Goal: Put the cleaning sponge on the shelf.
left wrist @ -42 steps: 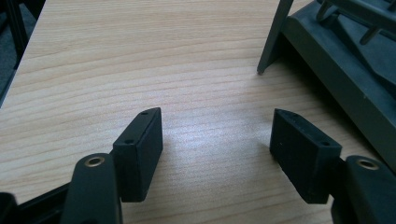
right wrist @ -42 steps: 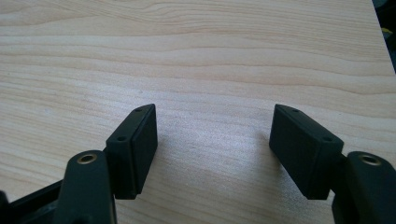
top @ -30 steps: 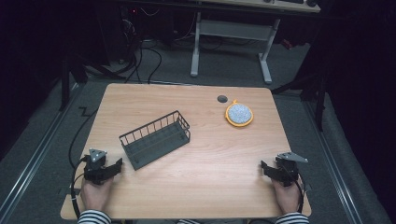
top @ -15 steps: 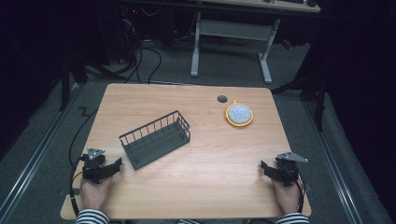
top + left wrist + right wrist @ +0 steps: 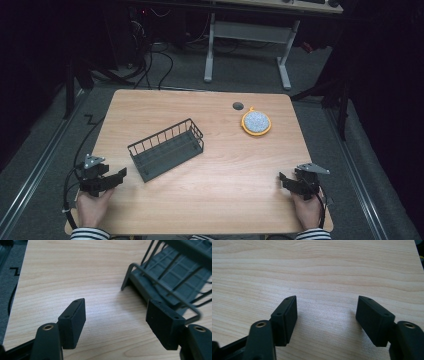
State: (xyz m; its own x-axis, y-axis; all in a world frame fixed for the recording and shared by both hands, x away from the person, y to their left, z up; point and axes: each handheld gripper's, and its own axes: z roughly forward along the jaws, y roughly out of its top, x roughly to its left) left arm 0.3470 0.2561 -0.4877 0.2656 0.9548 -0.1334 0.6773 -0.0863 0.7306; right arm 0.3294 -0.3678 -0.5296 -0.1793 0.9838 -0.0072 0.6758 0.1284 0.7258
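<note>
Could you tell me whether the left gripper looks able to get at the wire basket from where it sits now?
Probably yes. The left gripper is open, and the wire basket lies just ahead and to its right, with bare table between them.

- The left gripper (image 5: 112, 178) is held low at the near left, its jaws spread wide apart with nothing between them.
- The right gripper (image 5: 286, 181) is held at the near right, jaws likewise parted.
- Each is gripped from behind by a hand in a striped sleeve.
</note>
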